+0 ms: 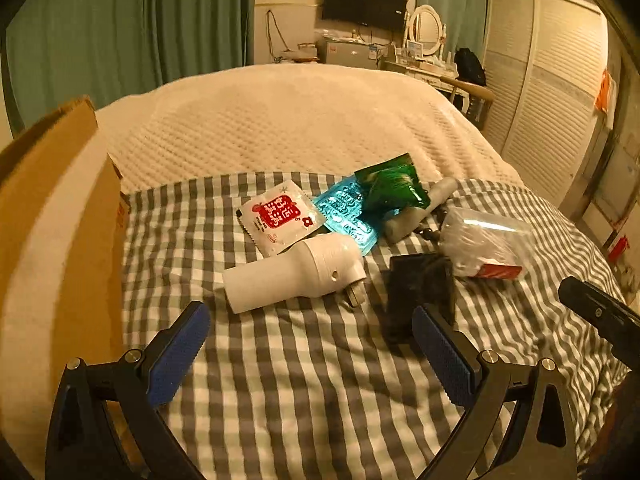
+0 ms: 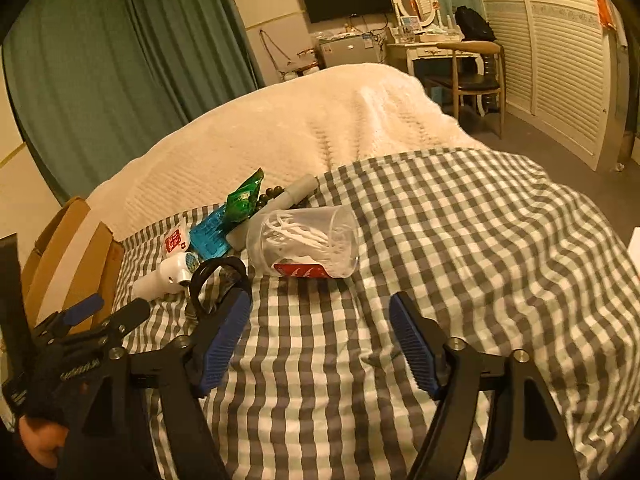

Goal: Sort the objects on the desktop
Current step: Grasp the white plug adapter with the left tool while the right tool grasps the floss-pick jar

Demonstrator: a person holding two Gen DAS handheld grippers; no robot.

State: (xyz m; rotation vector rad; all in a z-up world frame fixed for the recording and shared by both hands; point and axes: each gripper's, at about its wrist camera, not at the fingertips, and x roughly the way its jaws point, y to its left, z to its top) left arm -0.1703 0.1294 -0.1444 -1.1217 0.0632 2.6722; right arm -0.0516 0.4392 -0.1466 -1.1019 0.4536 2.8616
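Clutter is all bunched together on the checked cloth: white bottle lying on its side nearest the left gripper, black clip thing just beside it, sachets behind, and a tipped clear cup ahead of the right gripper. Both grippers are spread wide with nothing between the pads. My worry is that the bottle looks round and smooth, so a sloppy pinch could roll it into the pile, and the cardboard box sits well off to the left.
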